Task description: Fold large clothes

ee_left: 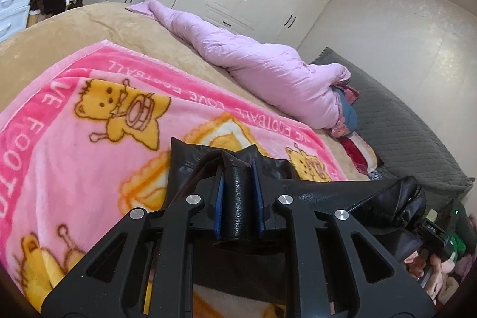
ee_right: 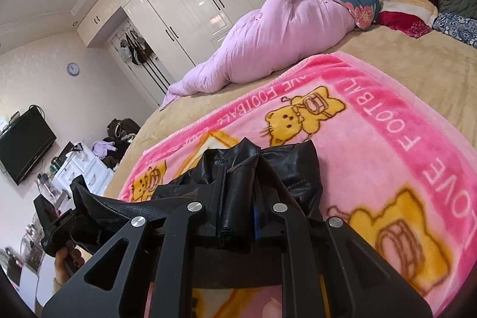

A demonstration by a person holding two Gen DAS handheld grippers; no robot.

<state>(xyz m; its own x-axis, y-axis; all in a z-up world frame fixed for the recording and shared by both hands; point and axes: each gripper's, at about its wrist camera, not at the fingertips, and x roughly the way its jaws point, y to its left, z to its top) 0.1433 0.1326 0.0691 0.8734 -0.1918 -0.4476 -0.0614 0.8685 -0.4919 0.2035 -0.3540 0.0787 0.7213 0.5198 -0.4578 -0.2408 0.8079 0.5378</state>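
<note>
Ahead of both tongs the pink blanket point(ee_left: 74, 145) is lying flat and bare, offering open room forward and outward to either side. Between the tongs the black leather garment point(ee_left: 342, 195) is stretching across, blocking the low path from one to the other. Farther ahead, beyond the blanket's far edge, the rolled lilac quilt point(ee_right: 268, 43) is lying across the tan bedcover point(ee_right: 417, 70) as a long raised barrier. Beside its end, near the grey headboard point(ee_left: 402, 121), pillows point(ee_right: 399, 17) are piling up, crowding that corner.
</note>
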